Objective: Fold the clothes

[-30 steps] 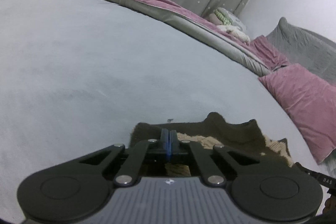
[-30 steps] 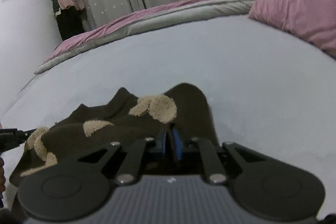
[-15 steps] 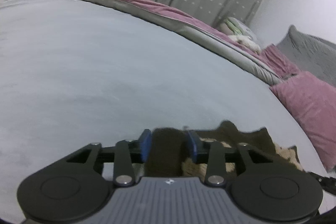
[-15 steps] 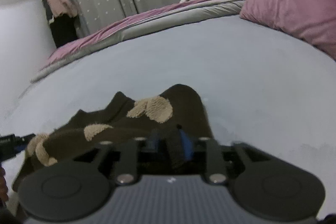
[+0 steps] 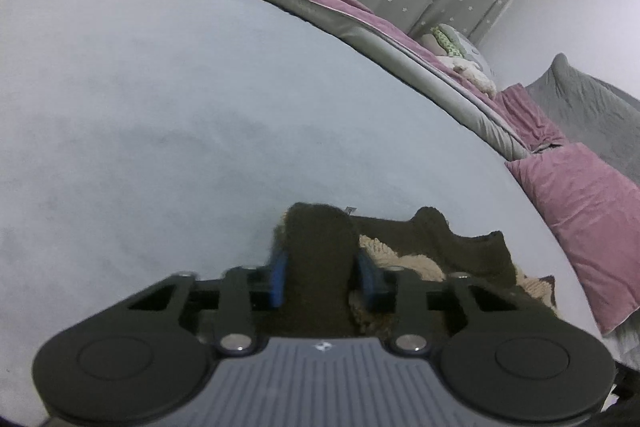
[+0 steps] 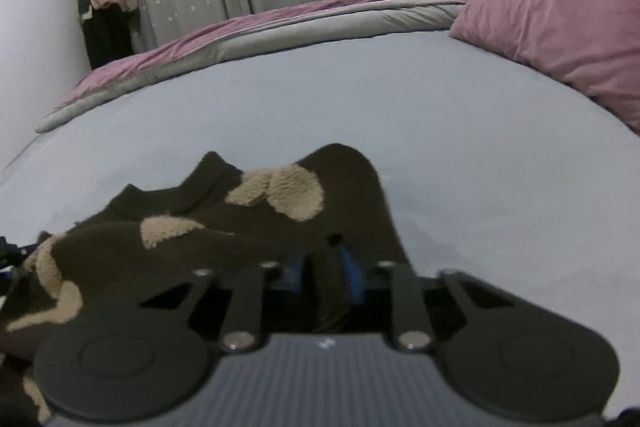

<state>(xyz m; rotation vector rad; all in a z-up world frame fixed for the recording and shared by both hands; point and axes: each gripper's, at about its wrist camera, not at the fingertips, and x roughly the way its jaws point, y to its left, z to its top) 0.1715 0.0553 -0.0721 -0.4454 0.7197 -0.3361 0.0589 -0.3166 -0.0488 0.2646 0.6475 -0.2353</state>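
- Now the left tongs are closing on a fold of the brown sweater.
- Right tongs clench the sweater, which lies at the bed's near edge.

Both tools share one build. The left gripper has a ribbed grey housing with a small pale logo at its near middle, flanked by two large matte black discs with recessed round centres. Black linkage bars run forward from silver screws to short fingers faced with blue pads. The right gripper looks identical: grey ribbed body, black discs, silver screws, blue pads.
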